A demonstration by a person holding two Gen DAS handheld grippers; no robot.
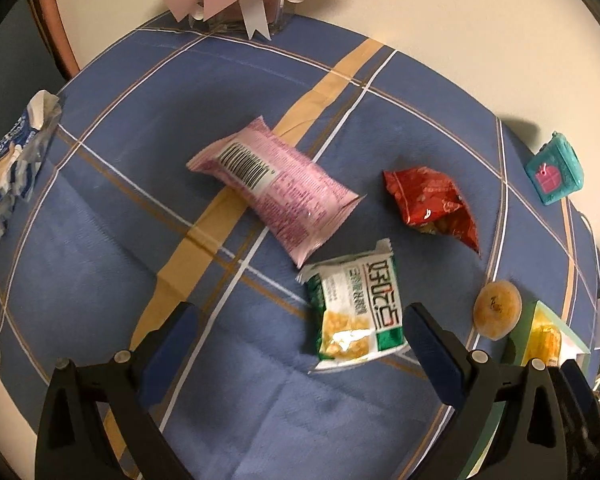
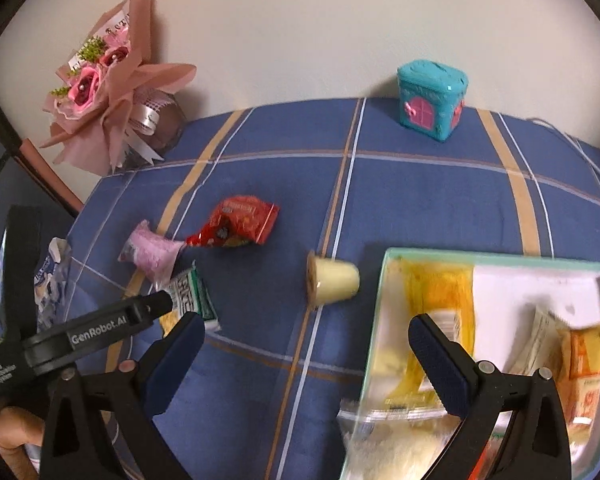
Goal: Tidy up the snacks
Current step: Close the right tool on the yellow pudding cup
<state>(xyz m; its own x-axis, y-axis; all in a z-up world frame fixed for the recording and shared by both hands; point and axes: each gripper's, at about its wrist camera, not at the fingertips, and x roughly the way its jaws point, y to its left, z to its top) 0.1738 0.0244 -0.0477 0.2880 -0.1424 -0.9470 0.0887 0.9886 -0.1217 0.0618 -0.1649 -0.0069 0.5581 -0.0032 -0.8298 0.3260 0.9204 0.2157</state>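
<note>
Snacks lie scattered over the middle of the table (image 1: 100,280): a pink pack (image 1: 276,188), a red pack (image 1: 432,204), a green-and-white pack (image 1: 356,304) and a small cup (image 1: 497,310) tipped on its side. A blue-and-white pack (image 1: 14,160) sits apart at the left edge. The box (image 2: 384,320) at the near right corner already holds several packs.

The left gripper (image 1: 300,340) hovers with fingers wide apart and nothing between them. The green-and-white pack lies just ahead of it, close to the right finger, its long axis running roughly along the fingers, so a grab across its width looks the likeliest next step. The left gripper is clearly the nearer one.

The right gripper (image 2: 306,344) hangs over the near left corner of the box, fingers also spread and empty.

The box contents are blurred and partly cut off by the frame. In the right view, the green-and-white pack is half hidden behind the left gripper. The printing on every pack is too soft to read.
</note>
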